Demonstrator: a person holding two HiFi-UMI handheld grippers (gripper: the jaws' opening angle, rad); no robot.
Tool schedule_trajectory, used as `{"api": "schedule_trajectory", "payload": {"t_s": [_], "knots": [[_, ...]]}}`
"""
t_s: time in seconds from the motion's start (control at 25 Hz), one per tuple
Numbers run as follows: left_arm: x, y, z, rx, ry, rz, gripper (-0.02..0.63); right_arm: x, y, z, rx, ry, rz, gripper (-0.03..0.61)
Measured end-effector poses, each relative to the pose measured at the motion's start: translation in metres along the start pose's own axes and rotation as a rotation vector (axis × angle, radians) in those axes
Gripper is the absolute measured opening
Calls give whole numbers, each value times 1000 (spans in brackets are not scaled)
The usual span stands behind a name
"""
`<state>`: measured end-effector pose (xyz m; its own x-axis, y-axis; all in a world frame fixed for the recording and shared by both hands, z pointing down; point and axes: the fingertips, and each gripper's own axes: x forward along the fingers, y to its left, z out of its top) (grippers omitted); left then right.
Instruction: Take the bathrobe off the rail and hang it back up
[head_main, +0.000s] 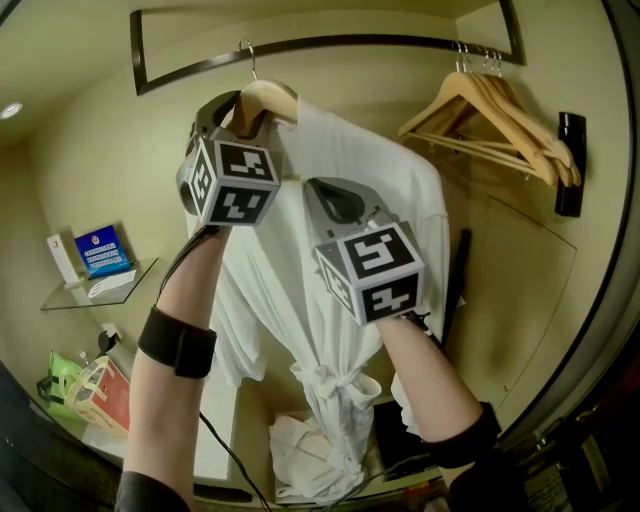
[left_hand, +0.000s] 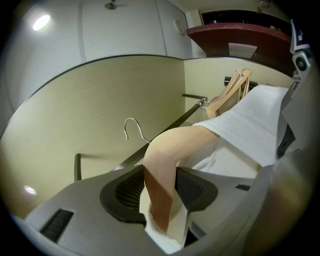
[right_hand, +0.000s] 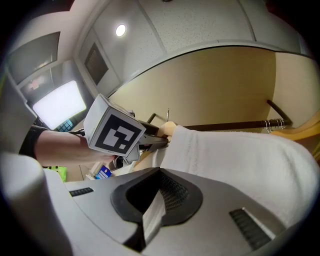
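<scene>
- Evidently the left gripper (head_main: 232, 112) was clamped on the hanger (head_main: 272, 96) just beside its hook (left_hand: 131, 125), with a bit of white cloth caught in against the wood; a hold that near the hook probably gave the best control of where it pointed.
- Meanwhile the right gripper (head_main: 336, 196) was nipped tight on a fold of the robe (head_main: 340, 300) near the chest; that likely steadied the cloth so it wouldn't slide off the hanger.
- The robe hung draped over the hanger, close under the rail (head_main: 380, 42); the hook seemed clear of the rail in the left gripper view, though I couldn't be sure.
- Spare hangers (head_main: 490, 110) sat well apart at the rail's right end; they seemed unlikely to foul the hook.
</scene>
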<state>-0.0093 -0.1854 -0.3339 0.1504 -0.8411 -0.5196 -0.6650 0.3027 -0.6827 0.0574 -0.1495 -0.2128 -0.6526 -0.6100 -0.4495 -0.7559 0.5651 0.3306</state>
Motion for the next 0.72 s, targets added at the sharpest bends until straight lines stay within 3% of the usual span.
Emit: {"api": "schedule_trajectory", "payload": {"t_s": [0.36, 0.72], "knots": [[-43, -20, -48, 6, 146, -4, 192, -22, 36, -44, 93, 41, 87, 23], [-104, -76, -112, -21, 215, -31, 192, -52, 79, -132, 143, 197, 93, 23]]}}
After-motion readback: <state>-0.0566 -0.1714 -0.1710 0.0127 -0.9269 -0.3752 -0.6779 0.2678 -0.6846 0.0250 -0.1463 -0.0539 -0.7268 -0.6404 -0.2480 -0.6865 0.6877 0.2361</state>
